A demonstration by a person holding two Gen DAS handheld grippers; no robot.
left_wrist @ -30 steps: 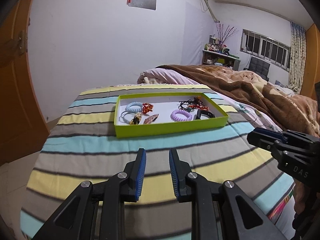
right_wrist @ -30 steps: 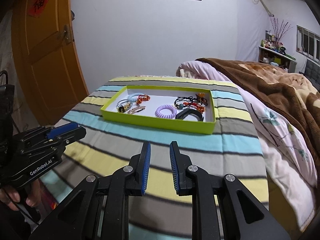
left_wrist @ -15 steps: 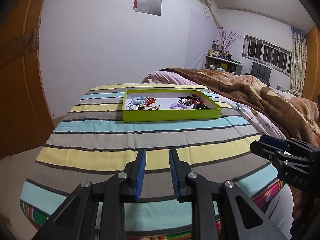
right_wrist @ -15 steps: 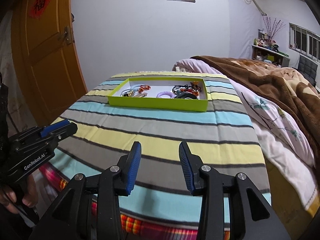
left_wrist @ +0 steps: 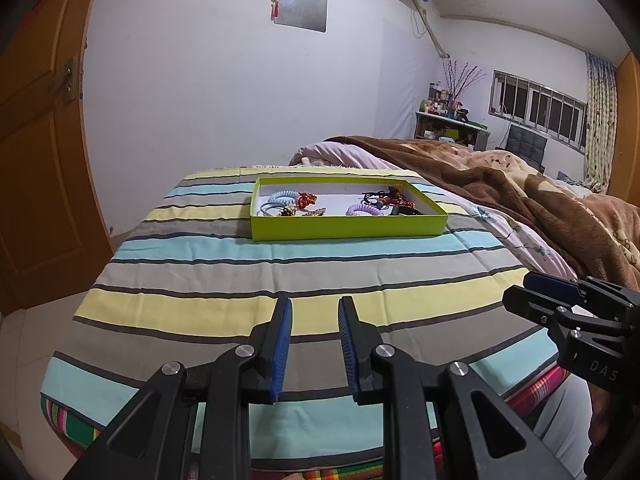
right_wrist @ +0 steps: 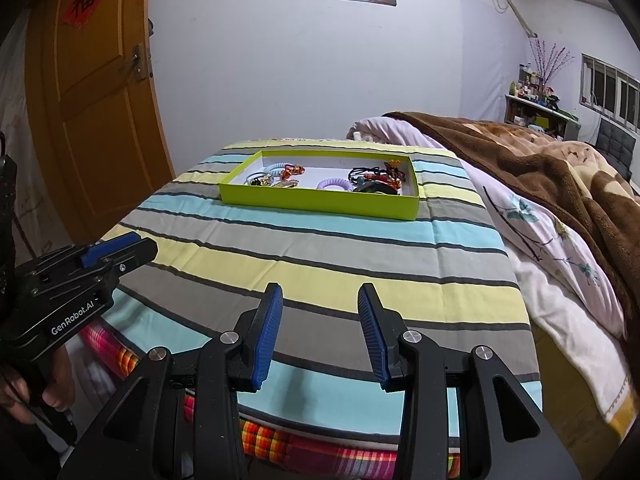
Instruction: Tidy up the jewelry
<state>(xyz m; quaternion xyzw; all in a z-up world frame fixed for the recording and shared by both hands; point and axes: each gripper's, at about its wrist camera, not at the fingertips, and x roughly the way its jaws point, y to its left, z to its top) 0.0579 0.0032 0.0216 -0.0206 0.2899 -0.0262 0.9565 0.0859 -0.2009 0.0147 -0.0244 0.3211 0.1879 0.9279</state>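
Observation:
A lime-green tray (left_wrist: pixel 348 229) (right_wrist: pixel 320 203) sits far out on the striped cloth and holds jewelry: a light blue coil band (left_wrist: pixel 282 197), a red-orange charm (left_wrist: pixel 306 199), a purple coil band (left_wrist: pixel 362 210) (right_wrist: pixel 335 184), black cords with red beads (left_wrist: pixel 394 198) (right_wrist: pixel 376 174) and a black band (right_wrist: pixel 374 188). My left gripper (left_wrist: pixel 315 344) is open and empty, low at the near edge of the cloth. My right gripper (right_wrist: pixel 320 334) is open wider and empty, also at the near edge. Each gripper shows in the other view, left (right_wrist: pixel 80 276), right (left_wrist: pixel 568 312).
The striped cloth (left_wrist: pixel 304 276) covers a raised surface at the foot of a bed with a brown blanket (left_wrist: pixel 520 200) on the right. An orange door (right_wrist: pixel 92 100) stands at the left. A plaid layer (right_wrist: pixel 320 448) shows under the cloth's near edge.
Both grippers have pulled back from the tray toward the near edge of the cloth. The right gripper's jaws have opened wider. The jewelry in the tray has not moved.

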